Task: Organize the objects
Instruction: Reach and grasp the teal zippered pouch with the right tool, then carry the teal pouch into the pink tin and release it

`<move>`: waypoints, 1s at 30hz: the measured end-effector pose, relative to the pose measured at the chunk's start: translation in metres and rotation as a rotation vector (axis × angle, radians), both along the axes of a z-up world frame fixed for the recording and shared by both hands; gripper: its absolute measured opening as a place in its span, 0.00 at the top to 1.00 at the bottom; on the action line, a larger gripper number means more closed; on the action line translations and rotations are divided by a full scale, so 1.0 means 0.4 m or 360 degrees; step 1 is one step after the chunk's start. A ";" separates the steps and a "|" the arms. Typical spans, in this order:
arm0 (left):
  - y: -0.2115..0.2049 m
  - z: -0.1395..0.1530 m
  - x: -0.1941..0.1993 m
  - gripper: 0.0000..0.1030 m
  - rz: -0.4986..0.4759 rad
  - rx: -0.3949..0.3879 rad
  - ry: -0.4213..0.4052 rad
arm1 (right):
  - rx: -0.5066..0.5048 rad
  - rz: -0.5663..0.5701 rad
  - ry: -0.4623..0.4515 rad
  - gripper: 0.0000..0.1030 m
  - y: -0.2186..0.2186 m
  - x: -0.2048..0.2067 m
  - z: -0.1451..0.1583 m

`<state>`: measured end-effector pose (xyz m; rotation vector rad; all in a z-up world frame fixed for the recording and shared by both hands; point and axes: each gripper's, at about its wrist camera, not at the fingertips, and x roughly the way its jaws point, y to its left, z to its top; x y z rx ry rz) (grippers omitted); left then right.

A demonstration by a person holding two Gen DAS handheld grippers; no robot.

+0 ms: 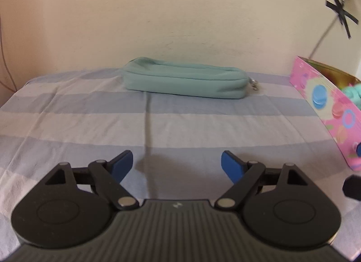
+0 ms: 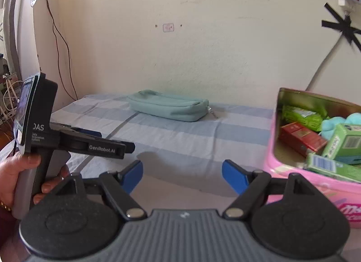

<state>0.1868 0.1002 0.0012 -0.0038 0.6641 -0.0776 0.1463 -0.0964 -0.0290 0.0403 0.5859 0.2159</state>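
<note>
A teal zip pouch [image 1: 183, 80] lies on the striped cloth by the far wall; it also shows in the right wrist view [image 2: 169, 106]. My left gripper [image 1: 177, 164] is open and empty, low over the cloth, well short of the pouch. My right gripper [image 2: 182, 176] is open and empty, beside a pink tin box [image 2: 300, 178] on the right. The box holds a red packet [image 2: 301, 137], green boxes [image 2: 345, 142], a green wrapper [image 2: 300, 116] and a teal soft thing [image 2: 334, 126]. The left gripper's body [image 2: 67, 142] shows at the left of the right wrist view.
The blue and white striped cloth [image 1: 90, 115] covers the table, which ends at a cream wall. The pink box's side [image 1: 327, 108] stands at the right edge in the left wrist view. Black tape and a cable [image 2: 345, 27] are on the wall at the right.
</note>
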 end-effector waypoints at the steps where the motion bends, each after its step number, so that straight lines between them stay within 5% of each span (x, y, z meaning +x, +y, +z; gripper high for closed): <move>1: 0.019 -0.001 0.007 0.16 0.0035 -0.0038 0.0003 | 0.0021 0.0009 0.0033 0.22 0.013 0.023 -0.007; 7: 0.089 -0.001 0.021 0.16 0.0197 -0.0126 -0.0017 | 0.0241 -0.0080 0.0175 0.16 0.055 0.209 -0.036; 16: 0.132 -0.004 0.044 0.09 0.0290 -0.0198 -0.0004 | 0.0775 -0.0589 0.0334 0.14 -0.033 0.520 -0.114; 19: 0.133 -0.004 0.050 0.09 0.0291 -0.0200 0.0001 | 0.0892 -0.0635 0.0308 0.12 -0.046 0.565 -0.129; 22: 0.151 -0.005 0.056 0.09 0.0312 -0.0245 0.0000 | 0.0883 -0.0562 0.0361 0.25 -0.014 0.601 -0.135; 25: 0.172 -0.002 0.054 0.09 0.0389 -0.0275 -0.0012 | 0.0630 -0.0496 0.0349 0.58 0.033 0.603 -0.131; 30: 0.222 0.013 0.051 0.09 0.0569 -0.0282 -0.0101 | 0.0588 -0.0429 0.0326 0.66 0.026 0.524 -0.130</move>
